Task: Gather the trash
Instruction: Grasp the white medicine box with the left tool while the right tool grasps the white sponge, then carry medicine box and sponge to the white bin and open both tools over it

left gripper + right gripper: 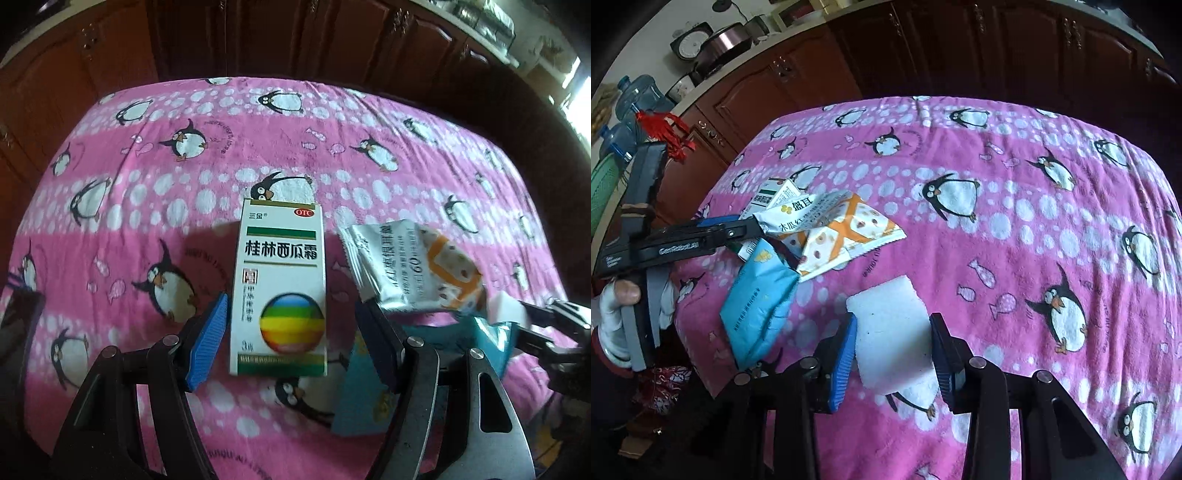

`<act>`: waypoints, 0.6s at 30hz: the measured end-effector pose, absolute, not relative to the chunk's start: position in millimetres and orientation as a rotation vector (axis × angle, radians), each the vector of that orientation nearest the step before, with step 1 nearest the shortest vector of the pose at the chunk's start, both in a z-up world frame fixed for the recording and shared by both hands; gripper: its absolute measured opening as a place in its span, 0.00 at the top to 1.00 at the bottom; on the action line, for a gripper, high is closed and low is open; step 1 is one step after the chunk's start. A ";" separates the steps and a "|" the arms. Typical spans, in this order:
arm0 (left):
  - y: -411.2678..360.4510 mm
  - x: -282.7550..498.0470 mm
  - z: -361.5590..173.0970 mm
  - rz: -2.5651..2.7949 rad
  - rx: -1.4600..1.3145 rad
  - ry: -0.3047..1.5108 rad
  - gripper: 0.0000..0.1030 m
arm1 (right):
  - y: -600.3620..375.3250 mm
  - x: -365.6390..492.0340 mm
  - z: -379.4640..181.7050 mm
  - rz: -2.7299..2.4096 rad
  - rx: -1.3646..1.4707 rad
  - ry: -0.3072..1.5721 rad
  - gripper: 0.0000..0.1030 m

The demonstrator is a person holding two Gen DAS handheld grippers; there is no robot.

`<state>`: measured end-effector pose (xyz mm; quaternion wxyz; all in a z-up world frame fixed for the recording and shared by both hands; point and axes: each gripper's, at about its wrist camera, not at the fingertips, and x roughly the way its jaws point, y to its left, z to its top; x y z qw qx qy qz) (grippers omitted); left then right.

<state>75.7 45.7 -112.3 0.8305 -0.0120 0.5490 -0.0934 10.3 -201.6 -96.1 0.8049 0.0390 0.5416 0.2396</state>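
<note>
The surface [122,206] was covered with a soft, fleecy pink cloth [1015,192] printed with penguins, small fish and rows of white dots, lightly wrinkled.

In the left wrist view, the left tongs [291,343] stood spread, with ribbed blue pads [208,343] on black hinged arms. A rectangular white cardboard box [280,288], smooth and printed with a green bar, black characters and a rainbow-striped ball, lay flat on the cloth between them. A gap showed beside the left pad; whether the right pad touched the box I could not tell. To the right lay a crinkled silver foil packet [399,266] with an orange and white end and a serrated seam, partly over a glossy light-blue packet [364,391].

In the right wrist view, a white-gloved hand [613,314] at the far left held the left tool. The blue packet [761,299] showed as a puffy pouch, and the foil packet [842,229] lay above it. Further right, the right tongs [894,347] pinched a white foam block [890,332], matt, fine-pored and roughly rectangular, both blue pads against its sides. The block was low over the cloth, near its front edge. The remaining trash lay together on the left of the surface.
</note>
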 end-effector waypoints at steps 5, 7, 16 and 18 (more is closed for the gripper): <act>44.5 87.5 -127.0 -0.190 -0.004 1.217 0.33 | -192.3 10.1 -98.4 0.514 0.042 1.155 0.50; 46.6 89.1 -128.9 -0.184 -0.017 1.226 0.35 | -190.2 11.7 -101.8 0.509 0.029 1.161 0.50; 67.1 75.7 -97.2 -0.173 -0.089 1.167 0.51 | -204.4 8.3 -91.0 0.526 0.070 1.123 0.62; 67.5 68.1 -83.4 -0.185 -0.097 1.140 0.51 | -208.9 6.0 -82.8 0.532 0.084 1.102 0.62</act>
